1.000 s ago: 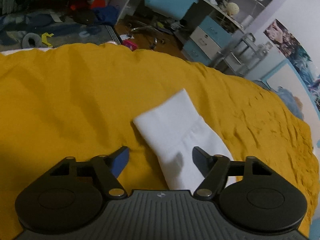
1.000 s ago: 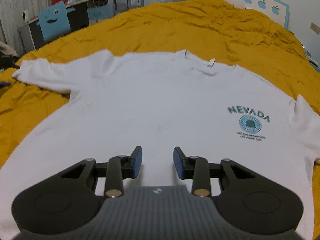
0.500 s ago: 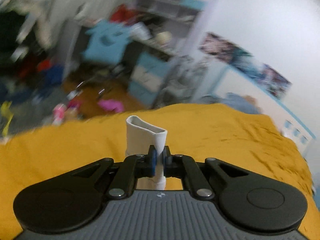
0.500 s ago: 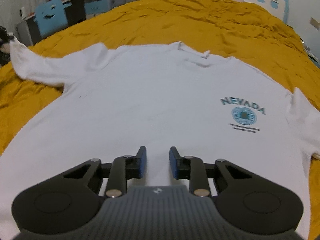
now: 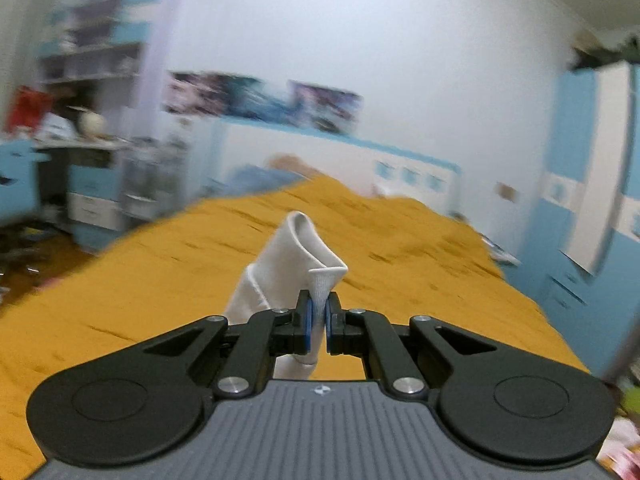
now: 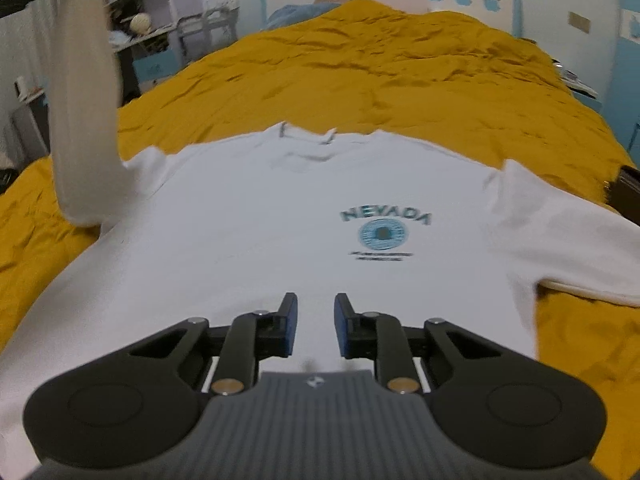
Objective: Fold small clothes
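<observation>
White shirt [image 6: 256, 240] flat on yellow bedspread [image 6: 400, 80], its sleeve [image 5: 296, 256] lifted, pinched tight in left gripper [image 5: 318, 322], right gripper [image 6: 316, 324] above shirt's lower front, jaws closing on nothing

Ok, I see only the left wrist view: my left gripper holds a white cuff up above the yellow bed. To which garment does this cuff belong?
Observer: It is the sleeve of a white long-sleeved shirt. The shirt lies flat on the bedspread with its NEVADA print facing up.
Operator: And where is the right gripper?
Observer: The right gripper is above the lower part of the shirt. Its jaws are closing, with no cloth between them.
Operator: Is the other sleeve folded in?
Observer: No, the other sleeve lies out to the side on the bedspread.
</observation>
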### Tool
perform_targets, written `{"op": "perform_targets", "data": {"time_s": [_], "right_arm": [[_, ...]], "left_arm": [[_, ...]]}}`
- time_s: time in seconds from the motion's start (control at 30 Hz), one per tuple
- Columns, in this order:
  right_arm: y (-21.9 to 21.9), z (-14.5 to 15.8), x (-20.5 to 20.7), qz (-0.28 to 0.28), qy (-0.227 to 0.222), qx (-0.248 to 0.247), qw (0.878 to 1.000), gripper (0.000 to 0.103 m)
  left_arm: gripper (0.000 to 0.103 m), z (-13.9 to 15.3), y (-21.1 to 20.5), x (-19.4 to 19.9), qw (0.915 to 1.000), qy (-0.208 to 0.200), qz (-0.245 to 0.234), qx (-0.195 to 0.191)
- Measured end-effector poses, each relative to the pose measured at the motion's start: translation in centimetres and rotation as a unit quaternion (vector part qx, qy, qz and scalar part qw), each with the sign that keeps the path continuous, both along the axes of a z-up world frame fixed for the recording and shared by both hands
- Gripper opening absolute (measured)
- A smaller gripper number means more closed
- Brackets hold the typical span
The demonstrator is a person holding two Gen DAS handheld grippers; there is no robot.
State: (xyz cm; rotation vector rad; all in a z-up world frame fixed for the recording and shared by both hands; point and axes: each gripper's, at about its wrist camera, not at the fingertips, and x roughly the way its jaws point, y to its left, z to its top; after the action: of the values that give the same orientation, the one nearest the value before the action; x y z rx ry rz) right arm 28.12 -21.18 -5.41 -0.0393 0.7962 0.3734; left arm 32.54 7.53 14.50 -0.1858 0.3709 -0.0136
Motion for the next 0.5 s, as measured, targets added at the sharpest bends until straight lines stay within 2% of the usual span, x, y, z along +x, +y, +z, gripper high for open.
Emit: {"op": "perform_targets", "data": {"time_s": [0.1,0.27,0.37,0.43,0.5], "right_arm": [[-2.0,0.3,-0.1,-0.018,-0.003,0.007,1.0,0.015],[-5.3,-0.6,-0.1,-0.052,0.009,0.021,0.998,0.015],[-6.8,-1.5,-0.2,-0.068,0.024,0.028,0.997,0.015],[-7.6,-1.9,-0.2,-0.074,0.028,0.031,0.996,0.015],[-8.2,-2.4,-0.1,-0.083,0.033,0.032,0.996,0.015]], "left_arm": [[0.006,-3.1,-6.5,1.7,0.9985,0.026,-0.048,0.012],[0.006,-11.1,-13.3,4.4,0.988,0.117,-0.101,0.001],[0.006,-16.1,-16.4,4.9,0.9746,0.184,-0.127,-0.014],[0.007,-18.8,-17.6,4.9,0.9628,0.226,-0.147,-0.024],[0.017,-20.6,-18.0,5.3,0.946,0.275,-0.166,-0.04]]}}
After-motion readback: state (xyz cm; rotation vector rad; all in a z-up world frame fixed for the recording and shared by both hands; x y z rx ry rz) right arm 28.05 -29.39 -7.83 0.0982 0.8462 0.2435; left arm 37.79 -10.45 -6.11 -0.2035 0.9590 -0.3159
